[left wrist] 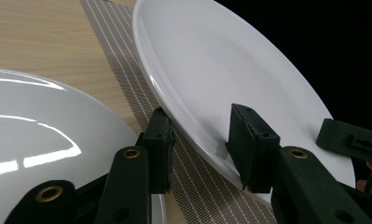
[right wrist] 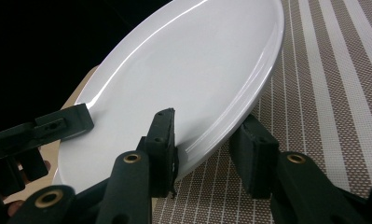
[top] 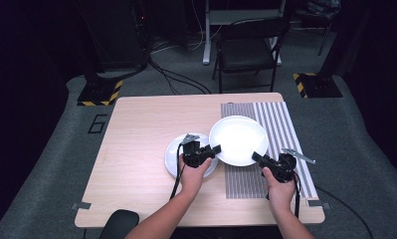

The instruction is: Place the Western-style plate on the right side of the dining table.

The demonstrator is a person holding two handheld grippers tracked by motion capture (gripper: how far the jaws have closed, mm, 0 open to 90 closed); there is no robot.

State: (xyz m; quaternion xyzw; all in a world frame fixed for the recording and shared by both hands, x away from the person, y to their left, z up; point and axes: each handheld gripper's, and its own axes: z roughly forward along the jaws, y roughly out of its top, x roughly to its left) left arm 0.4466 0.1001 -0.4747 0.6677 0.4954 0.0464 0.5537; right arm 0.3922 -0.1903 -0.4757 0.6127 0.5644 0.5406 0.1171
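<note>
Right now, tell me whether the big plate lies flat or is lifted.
Lifted: big plate is gripped at its rim by both grippers, overlapping the small plate.

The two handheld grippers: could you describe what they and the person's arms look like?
Both the left gripper and right gripper are black, with two blocky jaws, brass-coloured rivets, a grey three-cornered top plate and a trailing black cable. The forearms are bare, with no sleeves in view.
</note>
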